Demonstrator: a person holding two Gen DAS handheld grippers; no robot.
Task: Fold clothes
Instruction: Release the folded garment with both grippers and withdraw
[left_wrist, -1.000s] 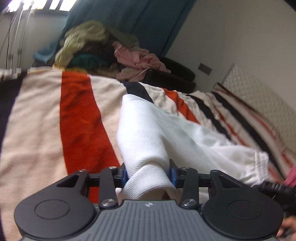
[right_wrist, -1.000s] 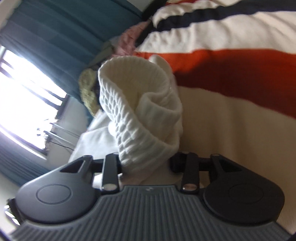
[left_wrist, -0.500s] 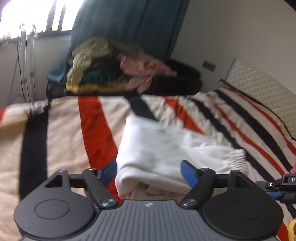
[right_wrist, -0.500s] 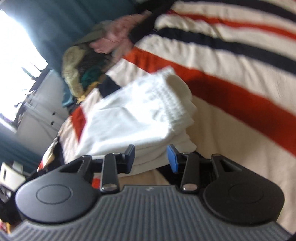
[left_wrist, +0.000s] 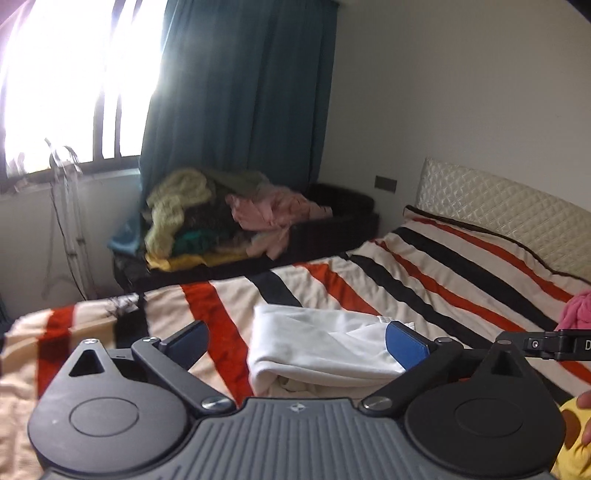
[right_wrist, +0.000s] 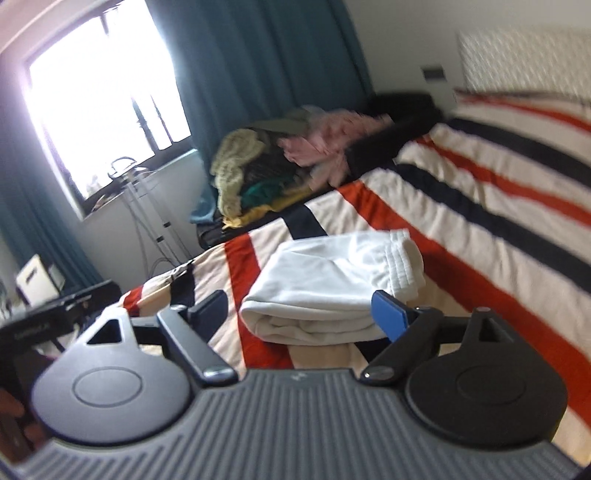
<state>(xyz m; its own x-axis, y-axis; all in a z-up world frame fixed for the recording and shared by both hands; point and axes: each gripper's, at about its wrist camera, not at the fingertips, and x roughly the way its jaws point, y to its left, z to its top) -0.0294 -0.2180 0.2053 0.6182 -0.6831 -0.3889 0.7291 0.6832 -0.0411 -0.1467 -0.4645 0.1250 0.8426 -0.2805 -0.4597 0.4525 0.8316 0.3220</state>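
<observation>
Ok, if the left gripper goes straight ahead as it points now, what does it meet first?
Most likely the folded white garment lying on the striped blanket. The left gripper has its jaws open and aimed at the garment's near edge, though depth is hard to judge.

White garment (left_wrist: 325, 343) (right_wrist: 332, 288): folded into a compact stack, lying flat on the striped bed (left_wrist: 424, 280), elastic waistband rightward.
</observation>
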